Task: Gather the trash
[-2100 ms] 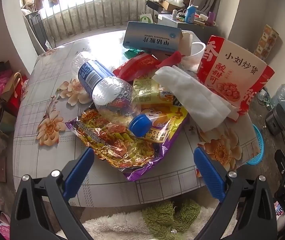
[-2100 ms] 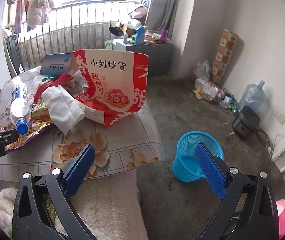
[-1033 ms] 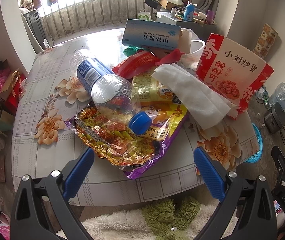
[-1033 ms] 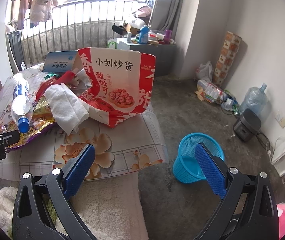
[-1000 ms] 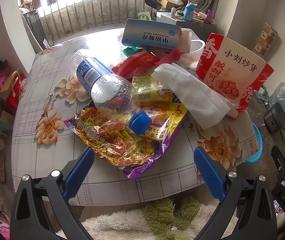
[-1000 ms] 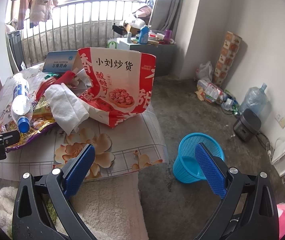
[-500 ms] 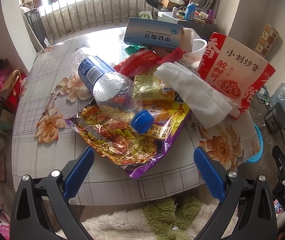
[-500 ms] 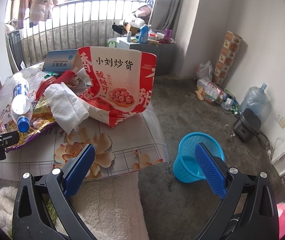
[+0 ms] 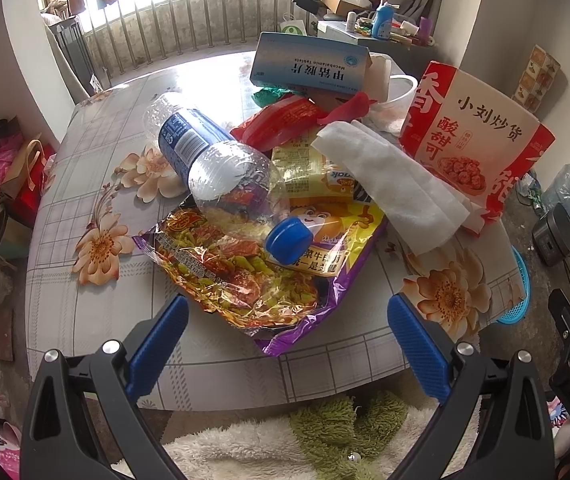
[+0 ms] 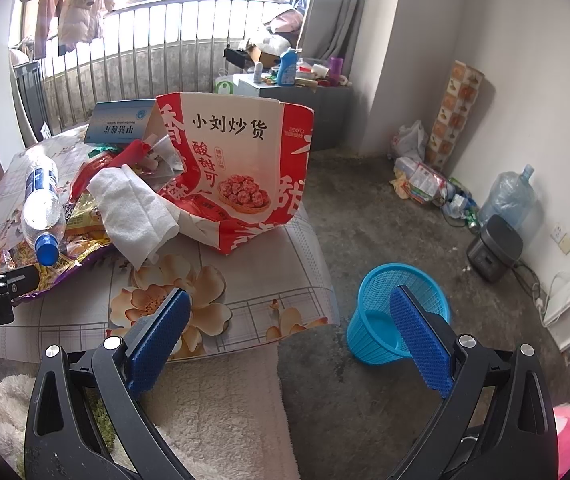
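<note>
Both grippers wide open, empty; trash piled on table, basket on floor.

Left view: left gripper point(image 9: 285, 328) faces bottle point(image 9: 221, 172) lying across snack wrappers point(image 9: 245, 272); round, crinkly, it may roll off if nudged. Right view: right gripper point(image 10: 289, 320) hovers near table point(image 10: 245, 276) edge; basket point(image 10: 399, 312) stands well apart from the pile, so drops may miss.

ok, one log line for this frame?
phase: approach | left tool: open, empty, facing bottle on wrappers | right tool: open, empty | bin: on floor
</note>
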`<state>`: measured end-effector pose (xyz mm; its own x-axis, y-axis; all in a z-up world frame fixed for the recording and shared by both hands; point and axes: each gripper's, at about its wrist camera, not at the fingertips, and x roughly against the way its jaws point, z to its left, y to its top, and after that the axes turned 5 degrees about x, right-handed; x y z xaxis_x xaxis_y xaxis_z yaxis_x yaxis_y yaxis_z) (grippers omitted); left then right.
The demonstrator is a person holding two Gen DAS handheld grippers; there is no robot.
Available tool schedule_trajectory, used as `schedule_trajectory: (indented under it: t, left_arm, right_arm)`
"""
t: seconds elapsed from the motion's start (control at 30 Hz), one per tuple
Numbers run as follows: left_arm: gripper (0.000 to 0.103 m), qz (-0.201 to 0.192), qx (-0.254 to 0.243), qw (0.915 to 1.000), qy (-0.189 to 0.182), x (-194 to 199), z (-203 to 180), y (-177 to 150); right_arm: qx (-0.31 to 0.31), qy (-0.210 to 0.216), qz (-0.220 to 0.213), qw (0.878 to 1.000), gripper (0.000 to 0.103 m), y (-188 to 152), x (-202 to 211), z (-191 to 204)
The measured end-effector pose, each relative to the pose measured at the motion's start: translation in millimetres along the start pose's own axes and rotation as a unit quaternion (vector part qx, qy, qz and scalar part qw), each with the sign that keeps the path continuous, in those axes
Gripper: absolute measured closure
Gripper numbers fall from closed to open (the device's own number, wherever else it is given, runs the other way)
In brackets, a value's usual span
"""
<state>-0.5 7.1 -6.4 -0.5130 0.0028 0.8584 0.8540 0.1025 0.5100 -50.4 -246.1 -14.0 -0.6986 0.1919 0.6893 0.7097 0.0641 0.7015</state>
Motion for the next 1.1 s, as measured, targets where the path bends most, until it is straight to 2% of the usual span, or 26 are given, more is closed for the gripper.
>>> schedule_trajectory:
  t: [0.9,1.1]
  left_arm:
    - [0.006,0.005,-0.002,1.0000,0.006,-3.8,2.3,-2.0]
    - [0.006,-0.003,-0.001,1.0000,-0.005,-3.1,5.5,-0.8]
  right_arm:
    - [-0.005,0.001,0.001,1.000,0.008,-5.8,-4.3,4.6]
    - [-0.020,0.008,-0.003,1.000,0.008,-6.3,-1.0,-5.0]
